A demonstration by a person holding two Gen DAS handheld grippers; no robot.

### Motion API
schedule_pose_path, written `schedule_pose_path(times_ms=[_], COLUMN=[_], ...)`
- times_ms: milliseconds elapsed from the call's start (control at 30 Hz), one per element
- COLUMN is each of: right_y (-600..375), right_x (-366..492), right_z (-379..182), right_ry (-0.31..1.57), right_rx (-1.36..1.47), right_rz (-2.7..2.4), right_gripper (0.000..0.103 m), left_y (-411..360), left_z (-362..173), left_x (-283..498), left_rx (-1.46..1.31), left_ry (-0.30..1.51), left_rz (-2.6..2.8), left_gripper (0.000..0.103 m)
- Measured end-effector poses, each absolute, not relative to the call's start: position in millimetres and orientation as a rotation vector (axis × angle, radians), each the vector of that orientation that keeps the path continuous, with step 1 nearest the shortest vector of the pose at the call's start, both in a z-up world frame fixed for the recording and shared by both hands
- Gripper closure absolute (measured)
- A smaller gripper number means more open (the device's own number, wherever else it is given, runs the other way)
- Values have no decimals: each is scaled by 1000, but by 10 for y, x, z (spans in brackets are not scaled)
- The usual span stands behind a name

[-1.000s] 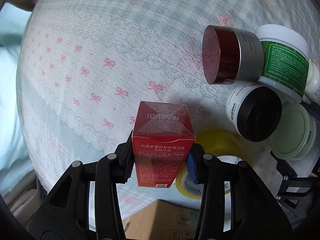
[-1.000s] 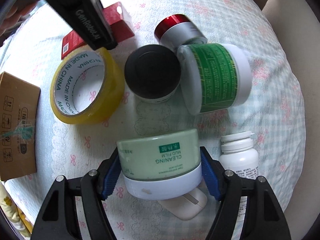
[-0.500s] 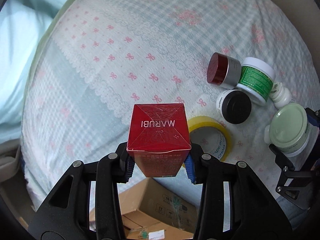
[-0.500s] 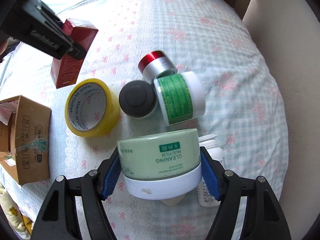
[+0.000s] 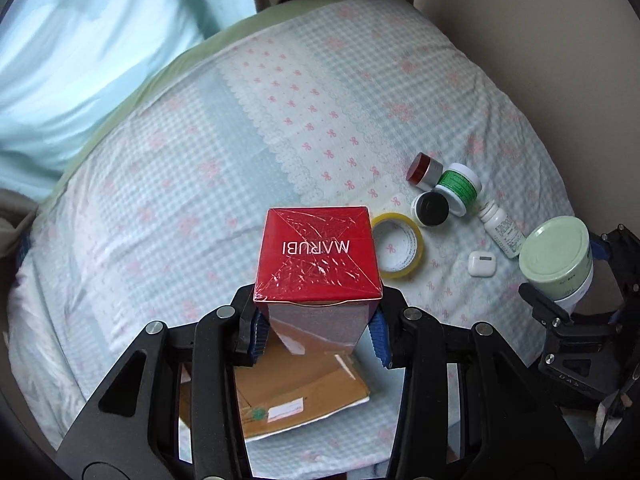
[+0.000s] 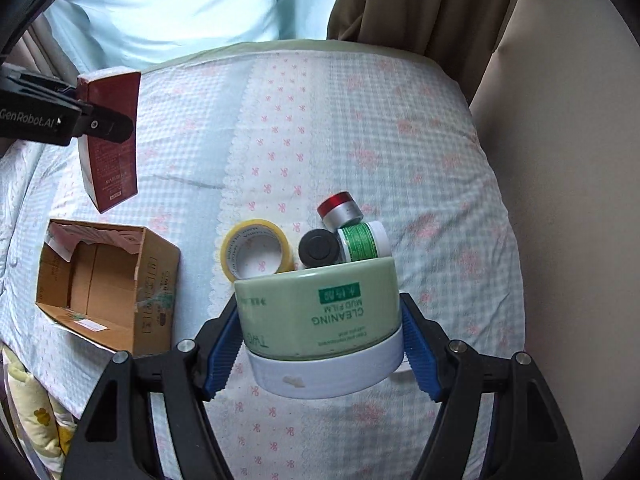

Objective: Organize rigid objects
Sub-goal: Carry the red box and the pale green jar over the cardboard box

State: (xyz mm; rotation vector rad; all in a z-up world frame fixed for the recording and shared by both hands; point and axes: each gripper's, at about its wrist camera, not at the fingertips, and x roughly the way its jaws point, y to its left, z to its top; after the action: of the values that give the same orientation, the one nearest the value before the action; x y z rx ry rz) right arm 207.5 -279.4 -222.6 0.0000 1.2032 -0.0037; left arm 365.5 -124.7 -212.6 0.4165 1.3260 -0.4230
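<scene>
Below the left gripper (image 5: 318,330), an open carton (image 6: 108,288) lies on the bed (image 5: 200,168). Its fingers (image 5: 256,328) clamp a red box (image 5: 318,256) held aloft. Right gripper (image 6: 320,344) fingers squeeze a green jar (image 6: 320,312). Beyond lie tape (image 5: 398,246), jars (image 5: 432,208) and, in the left view only, a bottle (image 5: 502,230) and earbud case (image 5: 482,263).

place: bedroom, probably | cues: patterned bedsheet (image 5: 200,184) (bows), curtain (image 6: 420,12)

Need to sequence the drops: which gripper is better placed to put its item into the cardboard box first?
Probably left: the left gripper holds the red box directly above the cardboard box; the right gripper's jar hangs off to the side.
</scene>
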Motion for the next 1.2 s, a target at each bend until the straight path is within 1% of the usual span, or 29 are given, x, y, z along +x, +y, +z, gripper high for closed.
schedule_pose_path(times_ms=[133,267,400,533,700,833,1000,1200], right_y=[-2452,-2027,-1533,-1055,-489,-125,169,290], right_x=[1985,1910,1910,1956,2046,2110,2179,2260], right_z=[-1907,-1692,-1602,-1654,-1884,-2184,-2649,-3206], right_ry=[1163,1138,1137,1154,1194,1229,1257,1278], right_rx=[29,63,78,87,70,69,52,-17], right_rz=[1,13,38,62,83,89,111,136], right_gripper=[34,34,34,34,34,34,34,34], left_y=[-649,-1,590,1113,1588,1808,1895,1799], left_z=[-1837,-1714,-1793,-1996,-2352,-2698,-3155,-3680], left_x=[3429,3210,3053,2986,2976,2990,3094,3251], left_rx=[367,331,327,290,257,270,288,322], left_ry=[1301,1307,1318,1358,1420,1461,1511,1588], left_rz=[-409,-392,-362,-351,-363,-386,-413,-442], left_gripper=[66,66,66,66,66,66,66,66])
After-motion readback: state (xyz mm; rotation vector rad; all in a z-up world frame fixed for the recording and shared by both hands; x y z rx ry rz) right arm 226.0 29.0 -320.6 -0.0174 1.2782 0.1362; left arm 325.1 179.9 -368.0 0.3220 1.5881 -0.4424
